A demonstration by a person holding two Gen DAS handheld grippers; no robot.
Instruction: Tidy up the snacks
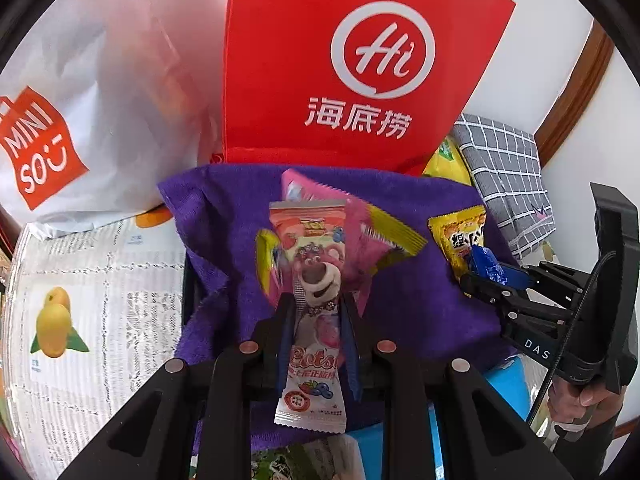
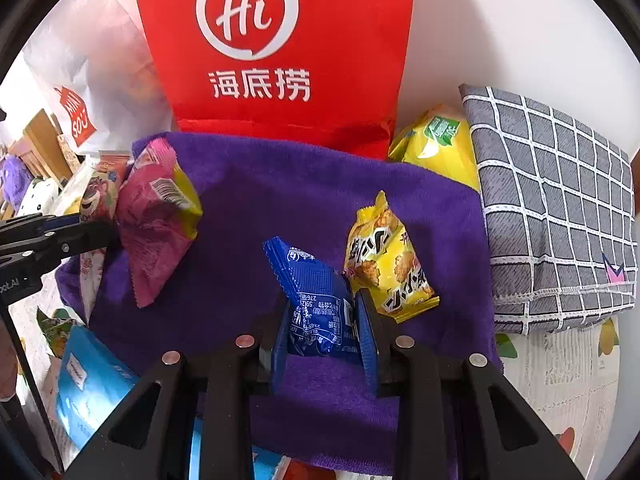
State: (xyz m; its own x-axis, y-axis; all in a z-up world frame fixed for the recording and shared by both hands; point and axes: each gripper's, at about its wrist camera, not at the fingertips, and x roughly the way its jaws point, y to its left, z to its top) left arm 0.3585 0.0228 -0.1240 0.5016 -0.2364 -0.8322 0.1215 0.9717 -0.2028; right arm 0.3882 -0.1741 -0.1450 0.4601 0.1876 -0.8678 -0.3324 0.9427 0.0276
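Both grippers carry snacks over the purple towel (image 2: 304, 184).
Left gripper (image 1: 316, 312) jaws clamp the bear packet (image 1: 316, 280) near the towel's left edge; right gripper (image 2: 322, 320) jaws pinch the blue packet (image 2: 316, 304) mid-towel, touching the yellow packet (image 2: 384, 264), which it could knock aside.

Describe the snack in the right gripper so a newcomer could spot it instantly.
Find the red bag with the white Hi logo; a purple towel is spread before it. Over its near part, the right gripper clamps a blue packet, the only blue wrapper, beside a yellow cracker packet.
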